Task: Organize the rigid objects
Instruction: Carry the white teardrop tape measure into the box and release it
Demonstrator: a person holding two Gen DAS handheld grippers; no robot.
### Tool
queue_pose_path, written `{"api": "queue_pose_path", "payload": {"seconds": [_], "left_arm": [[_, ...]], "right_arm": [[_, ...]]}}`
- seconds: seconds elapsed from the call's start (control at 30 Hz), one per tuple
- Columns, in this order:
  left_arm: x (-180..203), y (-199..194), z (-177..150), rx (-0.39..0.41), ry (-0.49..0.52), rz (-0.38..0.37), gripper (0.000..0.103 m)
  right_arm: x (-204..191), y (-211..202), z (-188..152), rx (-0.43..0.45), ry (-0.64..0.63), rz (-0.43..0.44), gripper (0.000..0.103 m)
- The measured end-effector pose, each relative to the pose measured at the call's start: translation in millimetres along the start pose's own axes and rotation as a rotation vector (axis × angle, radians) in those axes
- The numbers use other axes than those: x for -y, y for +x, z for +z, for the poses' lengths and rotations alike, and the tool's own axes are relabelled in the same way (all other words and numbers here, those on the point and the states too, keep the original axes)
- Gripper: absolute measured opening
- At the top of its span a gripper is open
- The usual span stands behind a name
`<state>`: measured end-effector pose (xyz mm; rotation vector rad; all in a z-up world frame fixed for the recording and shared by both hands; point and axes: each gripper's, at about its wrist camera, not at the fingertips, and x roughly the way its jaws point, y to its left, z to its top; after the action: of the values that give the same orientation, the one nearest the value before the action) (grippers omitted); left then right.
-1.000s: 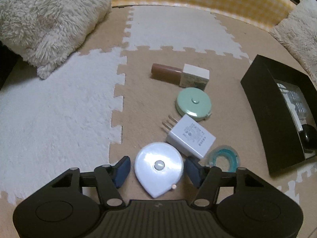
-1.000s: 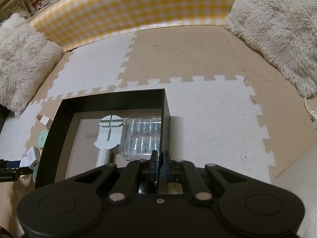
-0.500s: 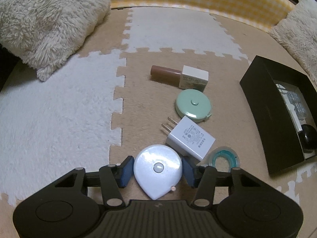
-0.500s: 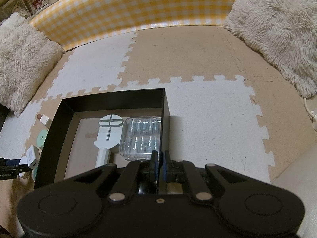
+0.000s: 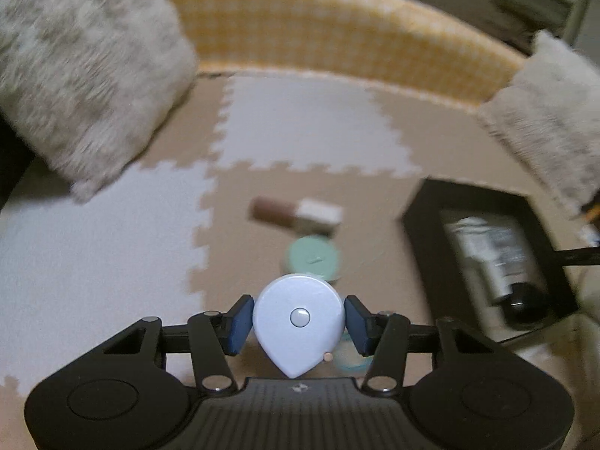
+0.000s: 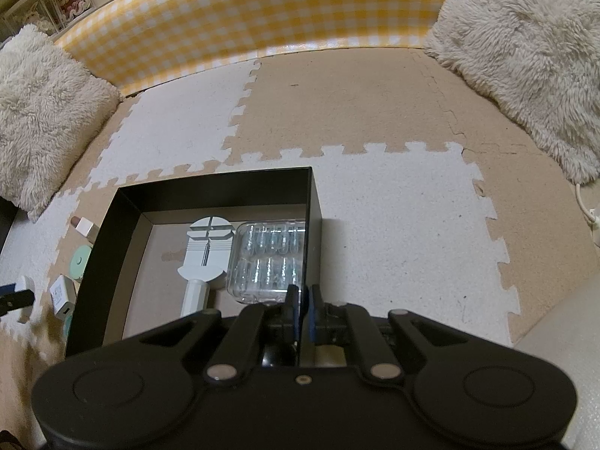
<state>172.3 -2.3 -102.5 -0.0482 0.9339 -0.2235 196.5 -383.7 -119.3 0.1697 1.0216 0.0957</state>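
Pale blue teardrop tape measure [image 5: 299, 318] clamped between the blue pads [image 5: 239, 324] of the left tool [image 5: 299, 320], lifted clear of the foam floor mat [image 5: 93, 247], jaws recently narrowed onto it. Just beyond on the mat: mint round tape measure [image 5: 313, 258], brown tube with a white cap [image 5: 296, 212], teal tape ring [image 5: 350, 360] partly hidden under the right pad. White charger [image 6: 62, 296] beside the black box [image 6: 97, 262]. Inside the box: white watch-link tool [image 6: 204, 253] next to a clear plastic case [image 6: 268, 260]. Right tool [image 6: 303, 300] pressed fully together with nothing between, poised over the box's near right corner. Fluffy cushions [image 6: 525, 48] and yellow gingham bumper [image 6: 243, 18] around the edge.
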Motion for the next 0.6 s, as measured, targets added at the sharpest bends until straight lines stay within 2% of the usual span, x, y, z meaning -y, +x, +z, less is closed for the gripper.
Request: {"api": "queue_pose_path", "payload": {"seconds": [0.17,0.33,0.43,0.6], "left_arm": [[46.0,-8.3,4.0,0.040,0.042,-0.142,0.053],[101.3,-2.3,7.5,0.041,0.104,-0.279,0.053],[124.1,6.3,5.7,0.030,0.143,-0.305,0.053],[144.6,22.3,-3.1,0.013,0.218,-0.284,0.053]], "right_arm": [[-0.2,0.1,0.1,0.000,0.000,0.000,0.005],[-0.2,0.1,0.1,0.000,0.001,0.000,0.005],[-0.4,0.0,0.2,0.000,0.000,0.000,0.005],[-1.8,0.4,-0.4,-0.001,-0.004,-0.004,0.005]]}}
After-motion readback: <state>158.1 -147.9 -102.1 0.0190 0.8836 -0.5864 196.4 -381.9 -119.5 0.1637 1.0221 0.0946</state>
